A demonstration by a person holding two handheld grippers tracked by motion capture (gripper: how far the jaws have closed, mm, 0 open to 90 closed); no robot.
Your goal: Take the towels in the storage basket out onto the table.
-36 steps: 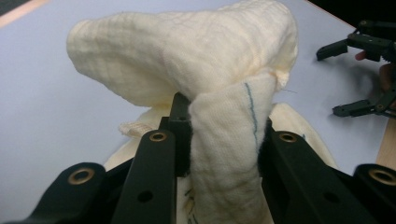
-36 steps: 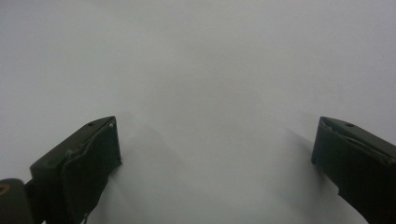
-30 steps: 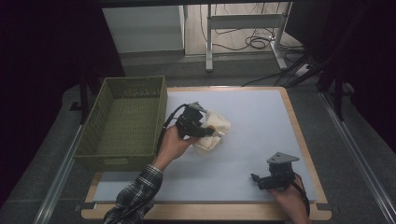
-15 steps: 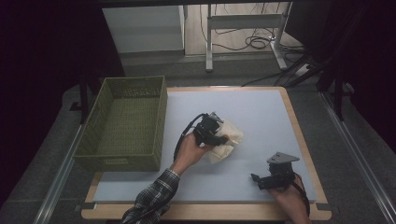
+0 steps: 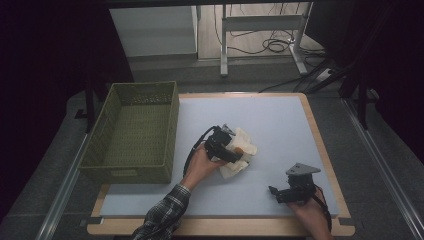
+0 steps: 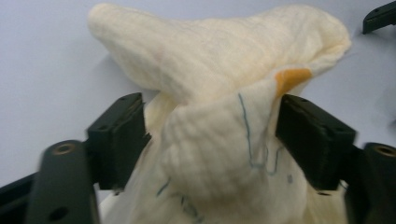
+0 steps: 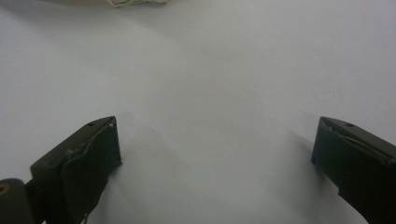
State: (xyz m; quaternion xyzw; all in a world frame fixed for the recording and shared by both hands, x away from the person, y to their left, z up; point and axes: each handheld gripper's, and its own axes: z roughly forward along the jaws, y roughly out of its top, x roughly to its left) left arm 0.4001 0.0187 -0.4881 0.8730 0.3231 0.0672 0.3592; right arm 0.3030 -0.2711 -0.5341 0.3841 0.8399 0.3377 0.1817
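A crumpled cream cloth with an orange tag and blue stitching lies on the pale mat near the table's middle. My left gripper sits low over it. In the left gripper view, the cloth bulges up between the two black jaws of that gripper. The jaws have just been opening and now stand wide, no longer pinching the fabric. My right gripper rests near the front right of the mat. Its jaws are open over bare mat with nothing between them.
A green woven basket stands at the left of the table, its inside bare. The pale mat stretches free behind and to the right of the cloth. A wooden rim borders the table.
My left hand carried the cloth rightward and toward the front, away from the basket, and lowered it to the mat. Its jaws spread apart. The right gripper stayed put.
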